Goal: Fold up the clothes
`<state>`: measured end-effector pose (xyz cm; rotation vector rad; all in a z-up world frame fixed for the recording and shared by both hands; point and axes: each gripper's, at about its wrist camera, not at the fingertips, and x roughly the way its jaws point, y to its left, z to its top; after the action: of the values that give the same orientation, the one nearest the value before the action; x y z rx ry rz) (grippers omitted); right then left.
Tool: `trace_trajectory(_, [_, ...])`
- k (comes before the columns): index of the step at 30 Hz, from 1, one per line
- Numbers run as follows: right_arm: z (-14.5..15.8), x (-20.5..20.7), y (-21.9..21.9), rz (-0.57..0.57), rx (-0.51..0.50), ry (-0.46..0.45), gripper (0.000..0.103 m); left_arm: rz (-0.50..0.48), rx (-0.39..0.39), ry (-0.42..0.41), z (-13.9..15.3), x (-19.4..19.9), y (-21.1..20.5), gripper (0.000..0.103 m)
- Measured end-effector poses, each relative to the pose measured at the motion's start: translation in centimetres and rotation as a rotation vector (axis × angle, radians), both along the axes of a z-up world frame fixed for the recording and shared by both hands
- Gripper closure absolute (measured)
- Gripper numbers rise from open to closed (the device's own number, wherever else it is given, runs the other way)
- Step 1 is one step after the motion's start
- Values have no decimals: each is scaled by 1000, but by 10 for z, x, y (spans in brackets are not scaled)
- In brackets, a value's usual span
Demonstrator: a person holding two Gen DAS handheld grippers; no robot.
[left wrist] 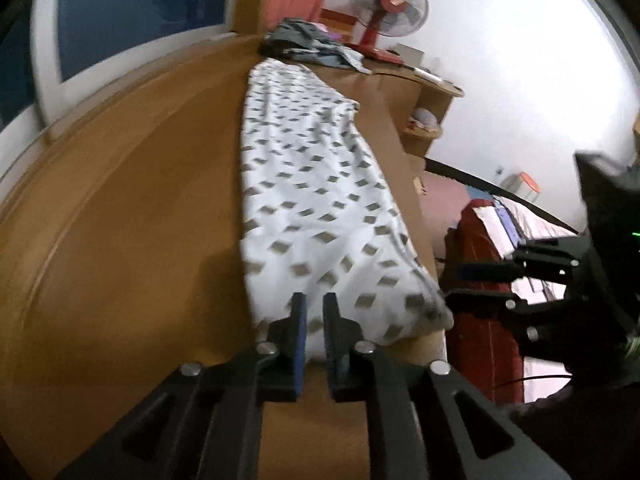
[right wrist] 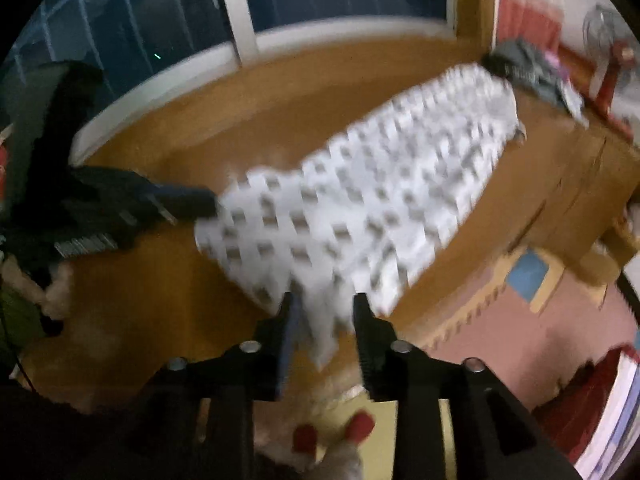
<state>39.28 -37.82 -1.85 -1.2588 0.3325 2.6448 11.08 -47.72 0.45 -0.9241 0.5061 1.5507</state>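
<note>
I'm looking across a wooden table sitting under a dark window with a white frame. A red fan is standing against the white wall, and pink floor mats are lying beside a bed.

The left claw reaches forward with its jaws a narrow gap apart, nothing between them. The right claw stands wider open — blurred — and appears side-on in the left view, fingers level.
</note>
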Motion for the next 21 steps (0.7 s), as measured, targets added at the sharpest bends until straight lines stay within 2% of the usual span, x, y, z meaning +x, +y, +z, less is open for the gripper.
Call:
trace_trajectory(2, [0,-9,-4,11,38,14,69,-16,-33,-2,-12,4,17,87])
trace_trajectory(5, [-26,-24,-8,18,55,-26,69,-22,-84,16,-31,3,29,87])
trace_trajectory(7, [-34,-14,-9,21,67,-3,69,-32,-68,9,-36,0,26,85])
trace_trajectory(9, [-43,-4,-11,24,79,20,64,-42,-53,2,-41,-3,23,85])
trace_trajectory(11, [-46,4,-5,4,43,15,42,-40,-52,-6,-41,-7,21,85])
trace_trajectory(13, [-49,6,4,-16,-1,11,30,-37,-51,-11,-41,-11,18,85])
trace_trajectory(16, [-49,-1,-1,1,41,-37,30,-32,-59,11,-33,-11,14,84])
trace_trajectory(17, [-48,0,-2,-1,46,-31,32,-32,-57,18,-29,-10,9,79])
trace_trajectory(19, [-44,6,-7,-2,61,-9,33,-29,-54,37,-22,-7,-1,61])
trace_trajectory(20, [-41,11,-10,8,74,4,33,-26,-53,64,-18,-6,-11,47])
trace_trajectory(21, [-37,15,-13,18,88,17,33,-22,-52,91,-16,-5,-21,38])
